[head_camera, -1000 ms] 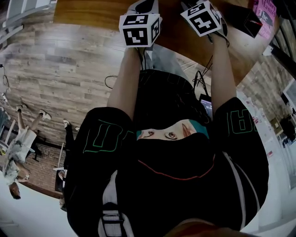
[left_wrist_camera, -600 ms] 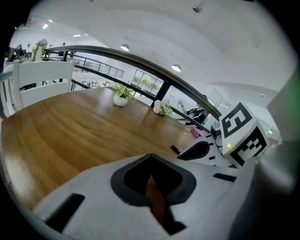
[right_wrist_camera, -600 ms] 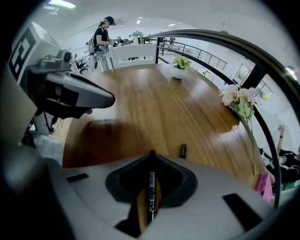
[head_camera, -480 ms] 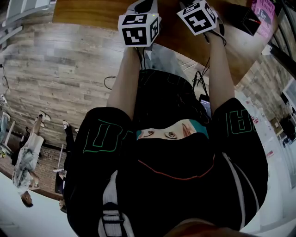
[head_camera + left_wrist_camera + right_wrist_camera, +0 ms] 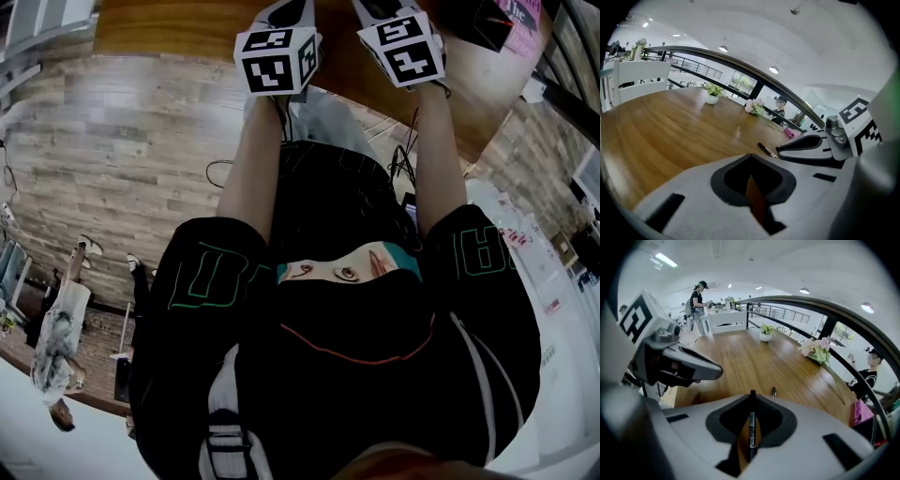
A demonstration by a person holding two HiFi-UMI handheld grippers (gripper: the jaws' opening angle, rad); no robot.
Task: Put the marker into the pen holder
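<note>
My right tool point(image 5: 752, 401) has just been closing on the marker point(image 5: 751, 430) and grips it, long axis running along the jaws, tip forward. Left tool point(image 5: 751, 164) stands slightly apart, empty. I judge the dark box point(image 5: 476, 21), far right on the tabletop point(image 5: 740, 357), to be the pen holder; the right tool is nearer.

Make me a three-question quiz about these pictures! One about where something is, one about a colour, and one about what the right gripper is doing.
1. Where is the loose marker?
A on the floor
B on the table
C in a cup

2. What colour is the plant pot?
A white
B red
C blue

3. What is the right gripper doing?
A hanging open and empty
B gripping a marker
C gripping a flower

Answers: B, it lies on the brown wood; A, the pot looks white; B, a black marker is pinched between its jaws.
</note>
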